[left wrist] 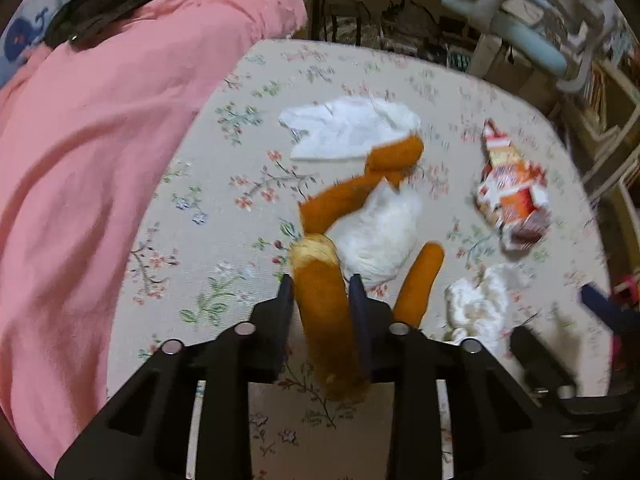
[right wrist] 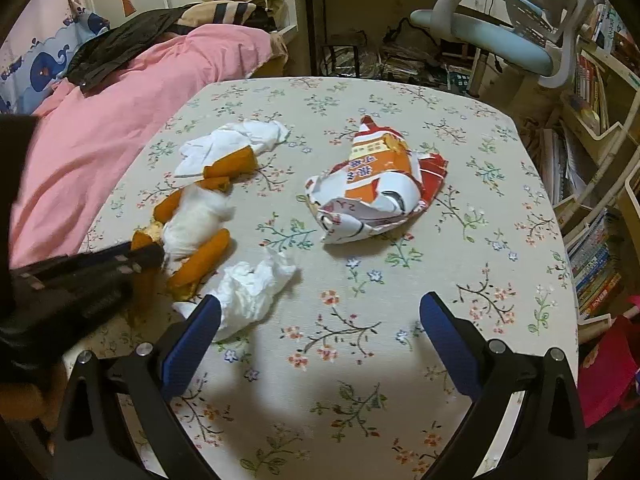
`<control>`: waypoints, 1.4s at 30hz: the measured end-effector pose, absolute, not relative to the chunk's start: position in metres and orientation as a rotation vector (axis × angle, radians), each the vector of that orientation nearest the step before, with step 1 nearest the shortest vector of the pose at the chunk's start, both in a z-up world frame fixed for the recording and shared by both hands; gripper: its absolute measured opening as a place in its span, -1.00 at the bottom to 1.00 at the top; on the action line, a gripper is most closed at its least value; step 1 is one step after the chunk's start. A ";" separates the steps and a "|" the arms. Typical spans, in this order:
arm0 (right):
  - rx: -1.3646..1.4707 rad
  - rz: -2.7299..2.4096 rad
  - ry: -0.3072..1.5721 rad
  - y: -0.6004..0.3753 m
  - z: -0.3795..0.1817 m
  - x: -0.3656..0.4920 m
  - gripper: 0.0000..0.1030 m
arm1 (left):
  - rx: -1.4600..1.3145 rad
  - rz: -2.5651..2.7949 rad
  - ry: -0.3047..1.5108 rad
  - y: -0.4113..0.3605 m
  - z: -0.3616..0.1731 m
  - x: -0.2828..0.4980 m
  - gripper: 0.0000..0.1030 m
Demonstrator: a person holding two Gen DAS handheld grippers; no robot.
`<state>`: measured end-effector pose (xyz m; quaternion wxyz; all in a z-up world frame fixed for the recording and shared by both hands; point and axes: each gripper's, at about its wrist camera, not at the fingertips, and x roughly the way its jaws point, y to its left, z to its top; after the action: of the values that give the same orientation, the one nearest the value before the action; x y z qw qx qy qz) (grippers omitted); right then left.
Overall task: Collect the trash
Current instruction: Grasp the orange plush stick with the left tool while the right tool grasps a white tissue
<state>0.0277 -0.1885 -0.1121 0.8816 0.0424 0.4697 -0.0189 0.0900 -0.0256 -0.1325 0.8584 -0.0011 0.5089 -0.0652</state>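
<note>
Trash lies on a floral tablecloth (right wrist: 360,380). My left gripper (left wrist: 320,284) is shut on one strip of orange peel (left wrist: 324,328), its pads pressing both sides. More peel strips (left wrist: 420,280) splay around a white tissue wad (left wrist: 380,232). A flat tissue (left wrist: 348,128) lies beyond. A crumpled snack wrapper (right wrist: 376,188) sits mid-table. My right gripper (right wrist: 320,304) stands open over bare cloth, its left fingertip beside a crumpled tissue (right wrist: 252,288). In the right wrist view the left gripper (right wrist: 140,256) comes in from the left onto the peel (right wrist: 200,264).
A pink blanket (left wrist: 100,140) lies on a bed along the table's left edge. A light blue chair (right wrist: 500,36) and a cluttered desk stand behind the table. Bookshelves (right wrist: 592,240) run along the right side.
</note>
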 end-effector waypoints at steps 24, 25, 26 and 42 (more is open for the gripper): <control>0.068 0.084 1.030 -0.151 -0.131 0.046 -0.49 | -0.086 -0.162 1.136 -0.007 -0.136 0.100 -0.29; 0.066 0.087 1.028 -0.153 -0.130 0.045 -0.53 | -0.072 -0.164 1.142 -0.011 -0.138 0.100 -0.25; 0.068 0.088 1.028 -0.157 -0.130 0.044 -0.55 | -0.062 -0.167 1.147 -0.013 -0.140 0.100 -0.23; 0.221 0.105 0.940 -0.201 -0.102 0.023 -0.59 | 0.069 -0.232 0.871 -0.035 -0.084 0.066 -0.63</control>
<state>0.0225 -0.2012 -0.1024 0.8845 0.1062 0.4515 0.0503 0.0662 -0.0346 -0.0839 0.8995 0.0332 0.4210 -0.1123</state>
